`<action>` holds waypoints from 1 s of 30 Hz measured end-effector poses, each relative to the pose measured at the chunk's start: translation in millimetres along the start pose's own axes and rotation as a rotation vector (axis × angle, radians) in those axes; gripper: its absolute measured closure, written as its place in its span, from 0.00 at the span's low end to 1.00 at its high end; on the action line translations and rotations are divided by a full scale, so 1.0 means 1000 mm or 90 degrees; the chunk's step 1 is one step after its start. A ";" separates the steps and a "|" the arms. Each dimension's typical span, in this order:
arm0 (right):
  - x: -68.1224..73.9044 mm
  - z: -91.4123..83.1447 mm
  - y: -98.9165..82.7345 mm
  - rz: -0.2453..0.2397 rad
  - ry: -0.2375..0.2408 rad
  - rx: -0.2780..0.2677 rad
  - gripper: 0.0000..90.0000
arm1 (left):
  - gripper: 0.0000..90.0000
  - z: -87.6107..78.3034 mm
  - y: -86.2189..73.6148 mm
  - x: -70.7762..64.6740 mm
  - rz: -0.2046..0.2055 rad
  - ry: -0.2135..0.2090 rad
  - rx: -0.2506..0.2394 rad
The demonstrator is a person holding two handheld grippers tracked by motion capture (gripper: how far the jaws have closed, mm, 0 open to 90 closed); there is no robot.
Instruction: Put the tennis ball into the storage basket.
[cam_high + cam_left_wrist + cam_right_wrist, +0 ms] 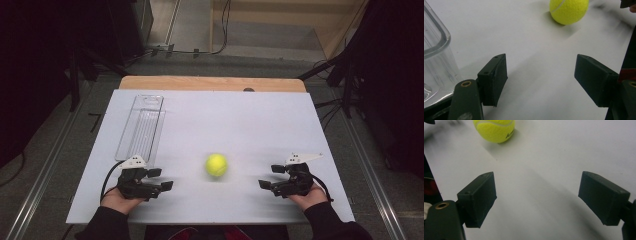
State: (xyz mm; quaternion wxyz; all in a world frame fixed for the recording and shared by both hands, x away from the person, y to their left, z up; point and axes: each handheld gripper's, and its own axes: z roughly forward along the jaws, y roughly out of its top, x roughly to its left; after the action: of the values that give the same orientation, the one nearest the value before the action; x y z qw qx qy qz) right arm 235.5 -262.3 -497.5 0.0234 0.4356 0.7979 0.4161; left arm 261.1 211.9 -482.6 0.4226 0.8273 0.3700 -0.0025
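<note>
A yellow-green tennis ball [216, 165] rests on the white table [215, 115], near the front and between both hands. My left gripper [161, 178] lies on the table to the ball's left, open, with nothing between its jaws. My right gripper [271, 176] lies to the ball's right, also open and holding nothing. From the left gripper view the ball [569, 10] sits ahead at the upper right, well beyond the wide-apart jaws. From the right gripper view the ball [494, 129] sits ahead at the upper left, clear of the jaws.
A clear plastic tray [141, 127] lies lengthwise on the table's left side, just behind my left gripper; its rounded corner [436, 42] stands close to the left jaw. Beyond the table's wooden far edge [210, 82] are floor cables and dark equipment.
</note>
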 end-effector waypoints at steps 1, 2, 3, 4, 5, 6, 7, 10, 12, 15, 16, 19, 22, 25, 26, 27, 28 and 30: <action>0.000 0.000 0.000 0.001 0.000 0.000 0.14 | 0.30 0.000 0.000 0.000 0.001 0.001 0.000; 0.000 0.000 0.000 0.001 0.000 0.000 0.14 | 0.30 0.000 0.000 0.000 0.000 0.000 0.000; 0.000 0.000 0.000 0.001 -0.001 0.001 0.14 | 0.30 0.000 0.000 0.001 0.000 -0.001 0.000; 0.000 0.000 0.000 0.001 -0.001 0.001 0.14 | 0.30 0.000 0.000 0.001 0.000 -0.001 0.000; 0.000 0.000 0.000 0.002 -0.001 0.002 0.14 | 0.30 0.000 0.000 0.001 0.001 -0.001 0.001; 0.000 0.000 0.000 0.003 0.000 0.003 0.14 | 0.30 0.000 0.000 0.000 0.000 0.000 0.001; 0.000 0.000 0.000 0.002 0.000 0.004 0.14 | 0.30 0.000 0.000 0.000 0.000 0.000 0.001; 0.000 0.001 0.000 0.001 -0.002 0.007 0.14 | 0.30 0.000 0.000 0.000 0.000 0.001 0.000; 0.000 0.001 0.000 0.000 -0.002 0.009 0.14 | 0.30 0.000 0.000 0.000 0.000 0.001 0.000; 0.000 0.001 -0.001 0.001 -0.003 0.009 0.14 | 0.30 0.000 0.000 0.000 0.000 0.001 0.001; 0.000 0.001 -0.001 0.001 -0.003 0.009 0.14 | 0.30 0.000 0.000 -0.001 0.003 0.001 0.001; -0.001 0.001 -0.001 0.001 -0.004 0.010 0.14 | 0.30 0.000 0.001 -0.003 0.005 -0.002 -0.001; 0.000 0.001 -0.001 0.001 -0.003 0.011 0.14 | 0.30 0.001 0.003 -0.006 0.015 -0.007 0.001; 0.000 0.001 -0.001 -0.001 -0.003 0.010 0.14 | 0.30 0.004 0.006 -0.010 0.023 -0.016 0.004; 0.000 0.000 -0.001 -0.001 -0.003 0.010 0.14 | 0.30 0.004 0.007 -0.011 0.026 -0.017 0.005; 0.000 0.000 -0.001 -0.001 -0.004 0.010 0.14 | 0.30 0.005 0.008 -0.012 0.025 -0.020 0.004; 0.000 0.000 -0.001 0.000 -0.004 0.010 0.14 | 0.30 0.006 0.010 -0.013 0.025 -0.023 0.004; 0.000 0.001 -0.001 0.003 -0.005 0.011 0.14 | 0.30 0.008 0.013 -0.014 0.024 -0.027 0.004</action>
State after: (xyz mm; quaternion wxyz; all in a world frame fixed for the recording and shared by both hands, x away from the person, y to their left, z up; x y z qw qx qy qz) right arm 235.5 -262.0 -498.5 0.0220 0.4390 0.8003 0.4078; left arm 261.0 192.9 -474.5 0.4280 0.8353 0.3450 -0.0133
